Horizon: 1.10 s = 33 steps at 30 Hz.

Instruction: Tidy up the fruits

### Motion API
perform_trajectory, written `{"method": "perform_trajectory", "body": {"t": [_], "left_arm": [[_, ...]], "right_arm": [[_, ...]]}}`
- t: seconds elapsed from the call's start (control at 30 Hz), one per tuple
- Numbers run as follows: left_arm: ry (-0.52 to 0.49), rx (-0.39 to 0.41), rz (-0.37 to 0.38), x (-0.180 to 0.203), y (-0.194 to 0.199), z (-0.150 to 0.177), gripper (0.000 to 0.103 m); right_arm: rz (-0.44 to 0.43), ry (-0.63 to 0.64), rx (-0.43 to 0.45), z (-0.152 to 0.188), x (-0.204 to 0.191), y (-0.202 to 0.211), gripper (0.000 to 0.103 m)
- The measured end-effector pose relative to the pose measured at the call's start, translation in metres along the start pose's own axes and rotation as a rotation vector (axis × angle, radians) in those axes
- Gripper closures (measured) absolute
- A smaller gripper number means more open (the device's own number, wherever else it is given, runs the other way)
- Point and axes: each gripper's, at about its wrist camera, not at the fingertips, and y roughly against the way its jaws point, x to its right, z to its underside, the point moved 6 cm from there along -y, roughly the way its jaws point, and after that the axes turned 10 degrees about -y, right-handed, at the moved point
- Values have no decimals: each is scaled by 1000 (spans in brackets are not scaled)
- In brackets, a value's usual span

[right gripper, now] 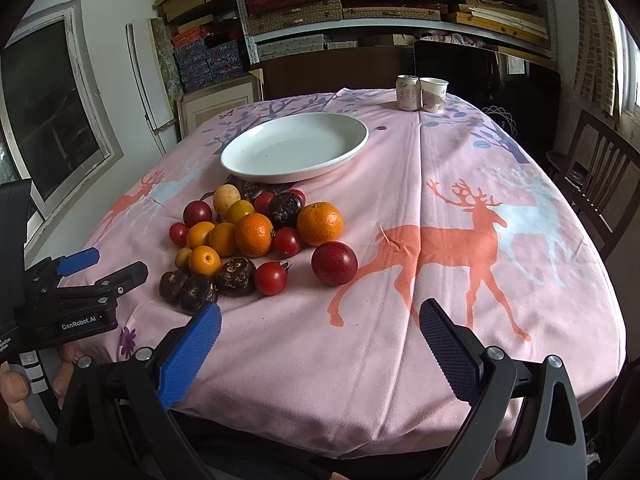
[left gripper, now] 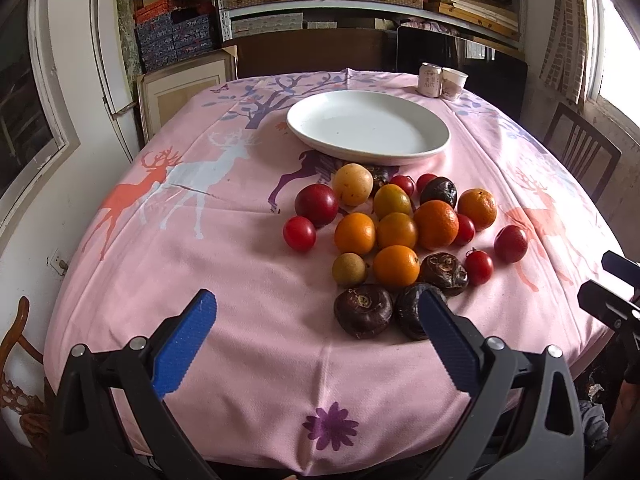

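Beside the fruit pile [right gripper: 256,236], "GenRobot.AI" on the left gripper [right gripper: 80,280]; both grippers' fingers [left gripper: 184,344] spread, empty.

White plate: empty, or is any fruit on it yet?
Empty. The plate shows only bare white; all the fruit lies on the tablecloth.
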Motion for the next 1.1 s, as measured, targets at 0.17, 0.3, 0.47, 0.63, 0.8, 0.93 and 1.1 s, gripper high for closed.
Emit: {"method": "perform_trajectory", "body": {"t": [0.17, 0.3, 0.47, 0.63, 0.8, 0.93, 1.1], "left_arm": [[-17, 13, -8, 2, 1, -1, 4], [-20, 15, -11, 4, 2, 0, 4], [-13, 15, -12, 2, 3, 1, 4], [-23, 24, -20, 3, 4, 1, 4], [-31, 42, -40, 2, 6, 1, 4], [-73, 62, 11, 5, 7, 5, 4], [-96, 23, 118, 3, -3, 25, 4]], "right_arm": [[4, 5, 5, 0, 0, 0, 3], [4, 6, 6, -1, -1, 0, 3], [3, 6, 2, 0, -1, 1, 3], [3, 7, -1, 1, -2, 1, 3], [2, 5, -7, 4, -4, 2, 3], [3, 3, -6, 4, -3, 1, 3], [5, -6, -5, 6, 1, 0, 3]]}}
